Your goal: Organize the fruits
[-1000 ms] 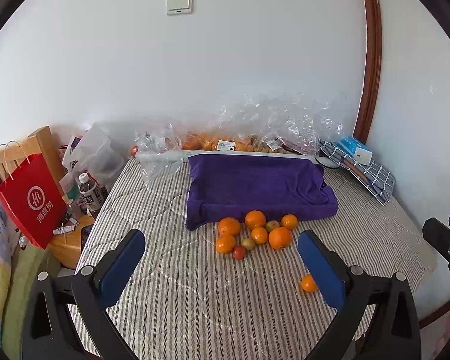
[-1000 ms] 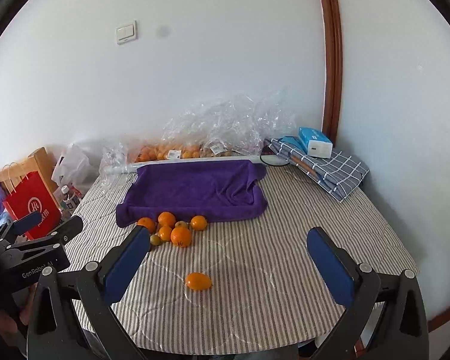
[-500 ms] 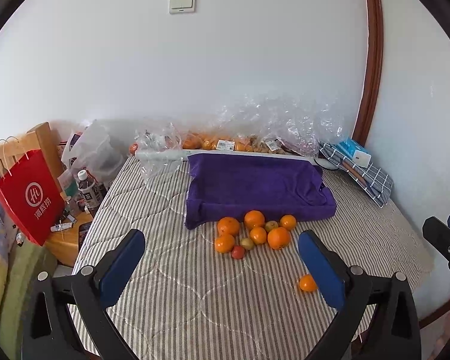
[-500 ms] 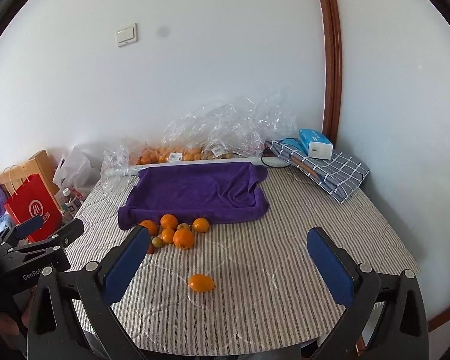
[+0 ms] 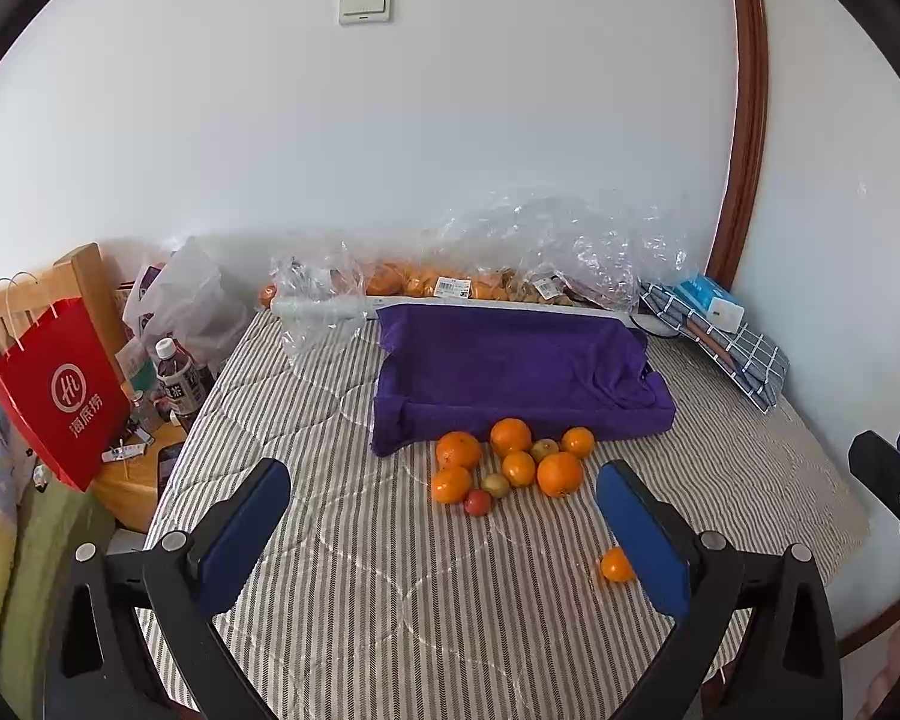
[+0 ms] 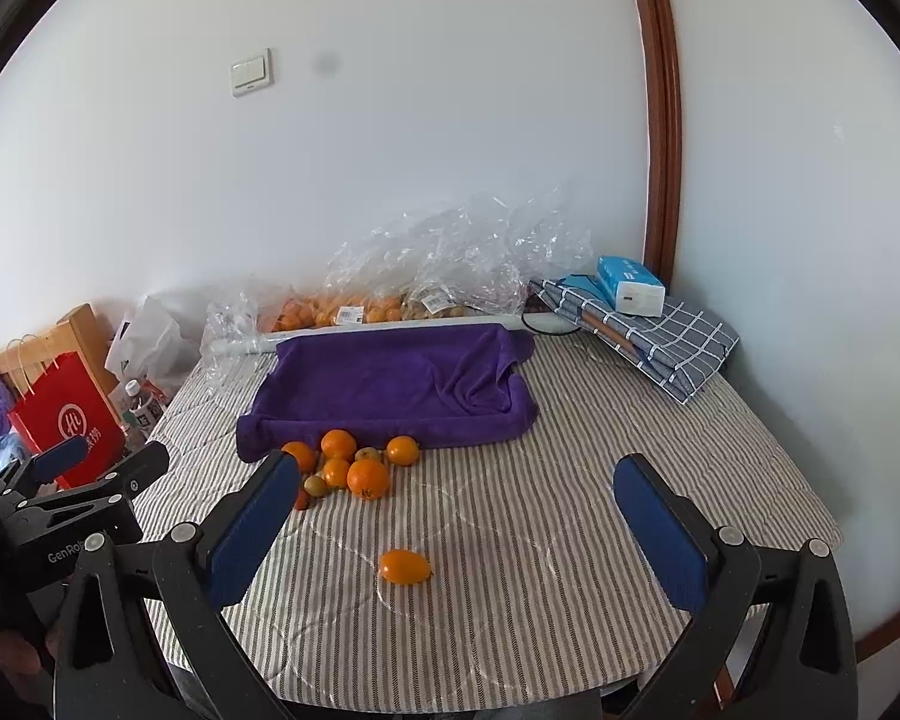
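Left wrist view hides part of the scene behind its own blue-padded fingers (image 5: 243,534): the lone orange (image 5: 615,564) is half covered by the right-hand pad, and the right gripper shows only as a black tip at the far right edge. The left gripper (image 5: 444,531) is spread wide with nothing between its pads; the right gripper (image 6: 459,531) is likewise wide apart and empty. From the right wrist view, one pad cuts off the left side of the fruit cluster (image 6: 348,465), so the small reddish fruit there can barely be made out.

Against the frame a second ago, both cameras sit a little higher and farther back: the cluster and the lone orange have slid slightly up in each view, while the fruit themselves lie as before.

Left to right: a red paper bag (image 5: 60,396) with a white round logo and Chinese characters I cannot read with certainty; a bottle (image 5: 177,378) with a dark label, text too small; clear plastic bags (image 5: 510,252) of oranges by the wall bearing white barcode stickers, illegible; a purple towel-lined tray (image 5: 510,372) on the striped tablecloth (image 5: 360,600), the cluster just beside its near edge; a checked cloth (image 6: 660,336) under a blue tissue box (image 6: 630,285). "GenRob" is legible on the left gripper's body in the right wrist view.
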The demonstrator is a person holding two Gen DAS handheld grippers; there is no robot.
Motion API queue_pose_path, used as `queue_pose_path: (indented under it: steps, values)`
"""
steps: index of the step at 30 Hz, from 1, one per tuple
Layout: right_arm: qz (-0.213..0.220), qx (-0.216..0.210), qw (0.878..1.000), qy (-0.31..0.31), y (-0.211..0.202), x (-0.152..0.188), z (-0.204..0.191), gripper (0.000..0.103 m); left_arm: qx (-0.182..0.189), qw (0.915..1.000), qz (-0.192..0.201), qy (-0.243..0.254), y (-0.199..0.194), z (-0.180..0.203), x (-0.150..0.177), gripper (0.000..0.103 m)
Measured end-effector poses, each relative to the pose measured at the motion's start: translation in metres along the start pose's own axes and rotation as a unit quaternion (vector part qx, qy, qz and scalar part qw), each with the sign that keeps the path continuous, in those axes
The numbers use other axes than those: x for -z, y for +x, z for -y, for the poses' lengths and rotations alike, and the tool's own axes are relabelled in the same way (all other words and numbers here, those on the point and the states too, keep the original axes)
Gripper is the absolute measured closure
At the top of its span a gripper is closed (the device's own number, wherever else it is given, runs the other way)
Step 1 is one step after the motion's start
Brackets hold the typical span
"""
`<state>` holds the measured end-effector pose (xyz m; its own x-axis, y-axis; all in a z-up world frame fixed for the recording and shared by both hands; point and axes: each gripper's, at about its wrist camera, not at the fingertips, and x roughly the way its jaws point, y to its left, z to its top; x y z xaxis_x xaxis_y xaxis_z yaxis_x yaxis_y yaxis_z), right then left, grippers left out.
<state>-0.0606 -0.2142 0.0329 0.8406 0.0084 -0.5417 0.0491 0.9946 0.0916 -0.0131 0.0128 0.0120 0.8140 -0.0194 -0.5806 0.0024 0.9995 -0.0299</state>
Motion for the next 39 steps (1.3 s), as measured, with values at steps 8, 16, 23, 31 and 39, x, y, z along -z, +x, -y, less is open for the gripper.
queue_pose_path:
  steps: [8,16,23,31,39]
  values:
    - [0.002,0.0,1.0,0.005,0.002,0.002,0.004,0.0,-0.001,1.0,0.0,0.0,0.0,0.001,0.0,0.0]
    - [0.005,0.004,1.0,0.0,0.002,0.002,0.001,0.0,0.002,1.0,-0.003,0.002,0.003,0.002,-0.003,0.0]
    - [0.001,-0.003,1.0,0.001,0.005,0.005,-0.001,0.0,0.004,1.0,-0.004,-0.001,0.007,0.002,-0.004,0.0]
    - [-0.005,-0.008,1.0,0.003,0.02,0.011,-0.003,0.0,0.0,0.9999,-0.011,0.0,0.023,-0.003,-0.002,0.0]
    - [-0.033,-0.009,0.999,0.003,0.054,0.018,-0.004,0.0,-0.015,0.9995,-0.024,-0.014,0.053,-0.017,0.001,0.0]
